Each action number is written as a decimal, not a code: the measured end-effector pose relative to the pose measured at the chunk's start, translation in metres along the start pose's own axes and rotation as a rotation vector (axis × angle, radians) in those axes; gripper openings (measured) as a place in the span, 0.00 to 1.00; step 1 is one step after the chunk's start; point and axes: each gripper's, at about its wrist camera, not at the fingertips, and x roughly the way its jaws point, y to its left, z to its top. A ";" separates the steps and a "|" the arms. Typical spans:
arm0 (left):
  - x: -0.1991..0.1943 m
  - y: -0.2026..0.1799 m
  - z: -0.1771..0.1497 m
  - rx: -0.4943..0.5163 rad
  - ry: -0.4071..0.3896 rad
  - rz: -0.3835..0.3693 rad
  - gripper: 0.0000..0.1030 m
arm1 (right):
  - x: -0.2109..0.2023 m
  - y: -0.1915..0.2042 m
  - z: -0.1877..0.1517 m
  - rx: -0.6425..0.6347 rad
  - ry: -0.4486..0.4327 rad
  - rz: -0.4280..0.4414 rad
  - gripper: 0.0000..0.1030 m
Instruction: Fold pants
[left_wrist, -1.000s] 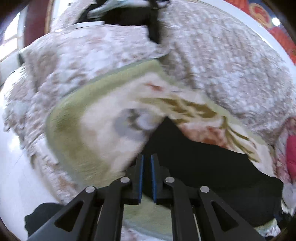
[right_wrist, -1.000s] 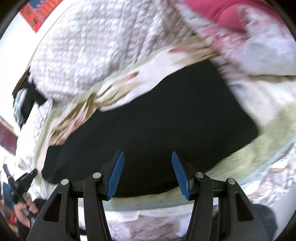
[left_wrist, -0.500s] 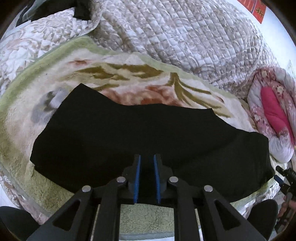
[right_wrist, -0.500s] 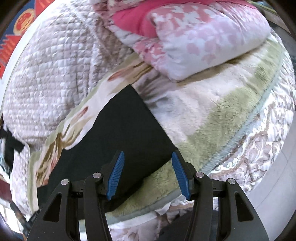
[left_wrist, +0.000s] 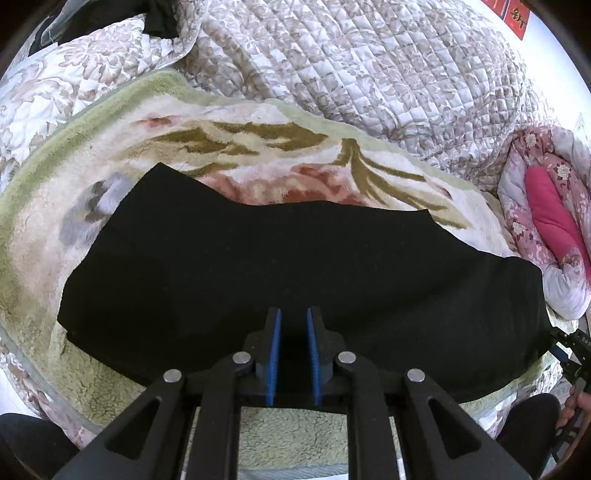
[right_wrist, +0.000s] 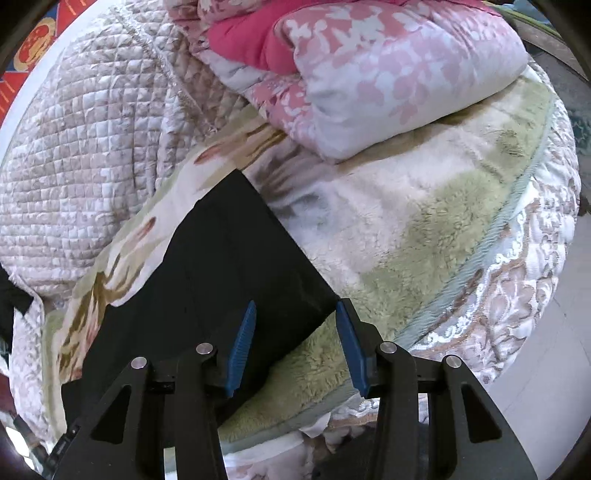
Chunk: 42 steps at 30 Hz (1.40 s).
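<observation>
Black pants (left_wrist: 280, 266) lie flat in a long strip across a fleecy flowered blanket (left_wrist: 258, 155) on a bed. My left gripper (left_wrist: 293, 317) hangs above the near edge of the pants at mid length, its blue pads a narrow gap apart with nothing between them. In the right wrist view the right end of the pants (right_wrist: 229, 258) shows. My right gripper (right_wrist: 295, 314) is open and empty, just above that end's near corner.
A quilted beige cover (left_wrist: 369, 59) is heaped behind the blanket. A pink flowered quilt (right_wrist: 369, 66) lies folded at the right end. The bed's near edge (right_wrist: 498, 258) drops to a pale floor. The person's hand with the other gripper (left_wrist: 572, 369) shows at the far right.
Both cameras swung and drew back. The left view now takes in the whole length of the pants. The right gripper moved to the right end. The left jaws opened slightly.
</observation>
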 end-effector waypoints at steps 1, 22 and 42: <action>0.000 0.000 0.000 0.003 0.000 0.000 0.16 | -0.001 0.001 0.000 -0.007 -0.007 -0.002 0.45; -0.002 -0.004 0.006 0.013 -0.004 -0.025 0.16 | -0.009 0.001 0.023 -0.064 -0.043 0.058 0.06; 0.041 -0.054 0.002 0.246 0.048 -0.085 0.33 | 0.023 0.083 -0.019 -0.422 0.110 0.142 0.32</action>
